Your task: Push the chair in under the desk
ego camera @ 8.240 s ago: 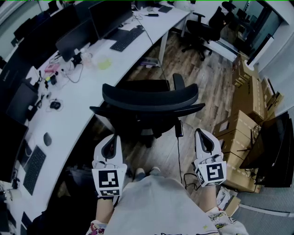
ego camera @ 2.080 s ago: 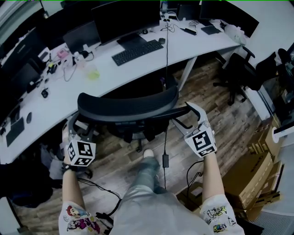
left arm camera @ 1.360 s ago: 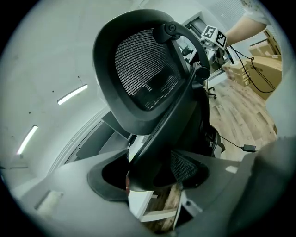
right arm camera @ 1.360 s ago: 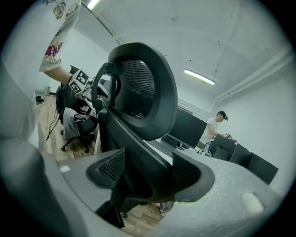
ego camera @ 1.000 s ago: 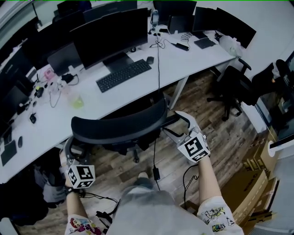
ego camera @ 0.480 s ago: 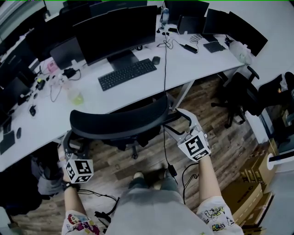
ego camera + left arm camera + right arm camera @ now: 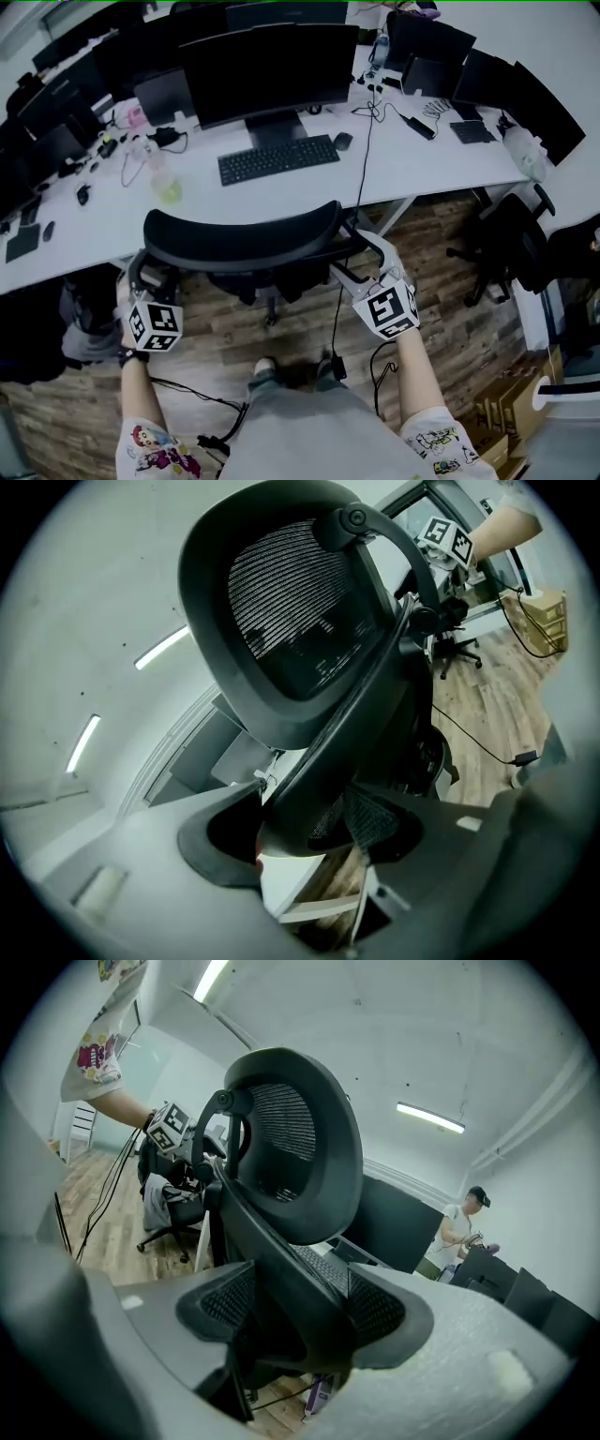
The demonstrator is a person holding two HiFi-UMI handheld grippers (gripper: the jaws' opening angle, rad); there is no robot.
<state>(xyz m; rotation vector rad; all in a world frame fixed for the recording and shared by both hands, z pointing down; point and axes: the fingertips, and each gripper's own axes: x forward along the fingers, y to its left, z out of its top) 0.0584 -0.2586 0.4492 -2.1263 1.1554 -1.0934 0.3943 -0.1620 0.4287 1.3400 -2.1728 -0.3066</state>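
Gripping the chair (image 7: 291,1138), the right tool (image 7: 296,1314) — alone — glimpses a person (image 7: 461,1227).

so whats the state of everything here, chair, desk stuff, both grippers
chair: upright, backrest close up against the desk edge
desk: cluttered with screens, cables and small items
left gripper: fingers closed on the left side of the chair's back frame
right gripper: fingers closed on the right side of the back frame
monitor: screen dark
keyboard: flat on the desk, in front of the monitor
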